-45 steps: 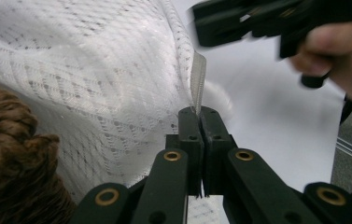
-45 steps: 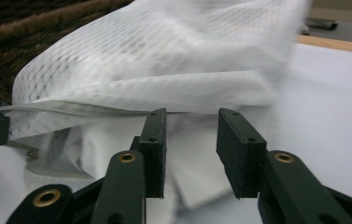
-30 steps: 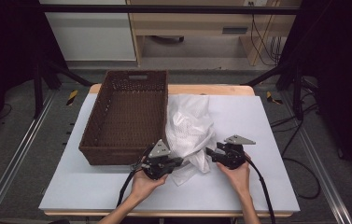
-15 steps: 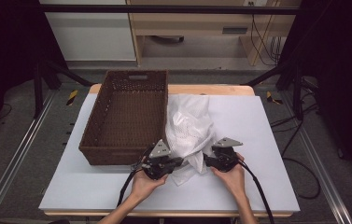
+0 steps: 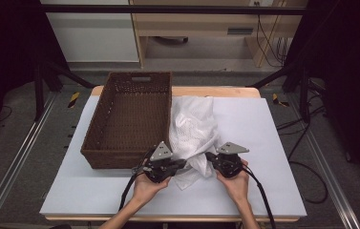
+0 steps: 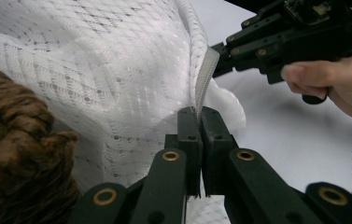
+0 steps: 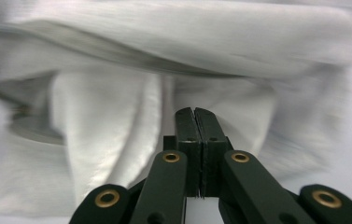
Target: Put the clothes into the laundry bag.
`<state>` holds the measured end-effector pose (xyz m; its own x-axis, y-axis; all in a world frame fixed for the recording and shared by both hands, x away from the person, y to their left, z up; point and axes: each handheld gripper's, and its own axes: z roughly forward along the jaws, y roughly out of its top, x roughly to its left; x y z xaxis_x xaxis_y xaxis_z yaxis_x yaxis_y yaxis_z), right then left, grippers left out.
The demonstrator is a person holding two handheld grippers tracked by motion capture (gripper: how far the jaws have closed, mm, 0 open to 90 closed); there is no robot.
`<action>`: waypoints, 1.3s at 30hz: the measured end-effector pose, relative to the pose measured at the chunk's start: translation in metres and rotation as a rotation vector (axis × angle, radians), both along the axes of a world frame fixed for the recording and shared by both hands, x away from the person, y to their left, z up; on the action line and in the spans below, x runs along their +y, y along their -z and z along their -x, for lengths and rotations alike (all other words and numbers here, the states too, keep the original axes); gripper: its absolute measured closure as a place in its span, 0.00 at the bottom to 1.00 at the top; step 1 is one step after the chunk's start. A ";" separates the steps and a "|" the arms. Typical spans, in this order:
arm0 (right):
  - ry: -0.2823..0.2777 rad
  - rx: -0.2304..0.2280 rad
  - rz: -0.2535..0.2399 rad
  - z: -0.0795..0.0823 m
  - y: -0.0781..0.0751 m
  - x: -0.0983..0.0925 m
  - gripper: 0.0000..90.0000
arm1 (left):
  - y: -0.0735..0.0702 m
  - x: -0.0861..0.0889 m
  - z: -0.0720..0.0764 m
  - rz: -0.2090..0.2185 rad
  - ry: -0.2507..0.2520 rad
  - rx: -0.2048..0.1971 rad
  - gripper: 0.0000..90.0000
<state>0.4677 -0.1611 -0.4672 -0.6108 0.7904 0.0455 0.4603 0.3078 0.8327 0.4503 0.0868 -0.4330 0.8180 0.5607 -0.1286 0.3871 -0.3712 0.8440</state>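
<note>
Blurred white cloth (image 7: 173,60) hides what right gripper (image 7: 194,114) pinches.

Black left gripper (image 5: 180,164), brass pivot screws, grey three-cornered plates, black cables

Layout: basket, cloth and both grippers on the table, high view.

The basket (image 5: 129,119) sits on the table (image 5: 263,143), left of centre, its long side running front to back. The cloth (image 5: 193,131) lies just right of it, touching the basket's right wall and reaching toward the near edge. The left gripper (image 5: 180,164) lies before the basket's near right corner, at the cloth's near left edge. The right gripper (image 5: 209,156) lies opposite, at the cloth's near right edge. The cloth's near end sits between the two grippers.
</note>
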 end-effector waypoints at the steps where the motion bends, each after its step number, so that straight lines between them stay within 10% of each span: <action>1: -0.025 -0.002 -0.002 0.001 0.000 0.005 1.00 | 0.000 0.000 0.001 0.001 0.003 0.000 0.97; 7: -0.078 -0.039 -0.028 0.001 -0.002 0.033 1.00 | -0.006 -0.005 0.011 0.001 0.042 0.006 0.98; 16: 0.109 -0.044 -0.090 -0.034 0.015 0.037 0.99 | -0.001 0.000 0.018 -0.005 0.053 0.029 0.98; 27: -0.026 -0.047 -0.065 0.006 -0.016 -0.016 0.77 | 0.012 -0.007 0.008 -0.012 0.032 0.042 0.97; 34: -0.084 0.066 -0.101 0.011 -0.021 -0.035 0.71 | 0.010 -0.007 0.008 0.004 0.001 0.012 0.97; 39: -0.075 0.002 -0.060 0.030 -0.019 -0.032 0.65 | 0.006 0.001 0.003 0.028 -0.030 0.013 0.98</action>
<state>0.4375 -0.1934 -0.4480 -0.6677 0.7386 0.0925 0.4398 0.2911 0.8496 0.4474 0.0875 -0.4392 0.7991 0.5809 -0.1549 0.4083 -0.3352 0.8491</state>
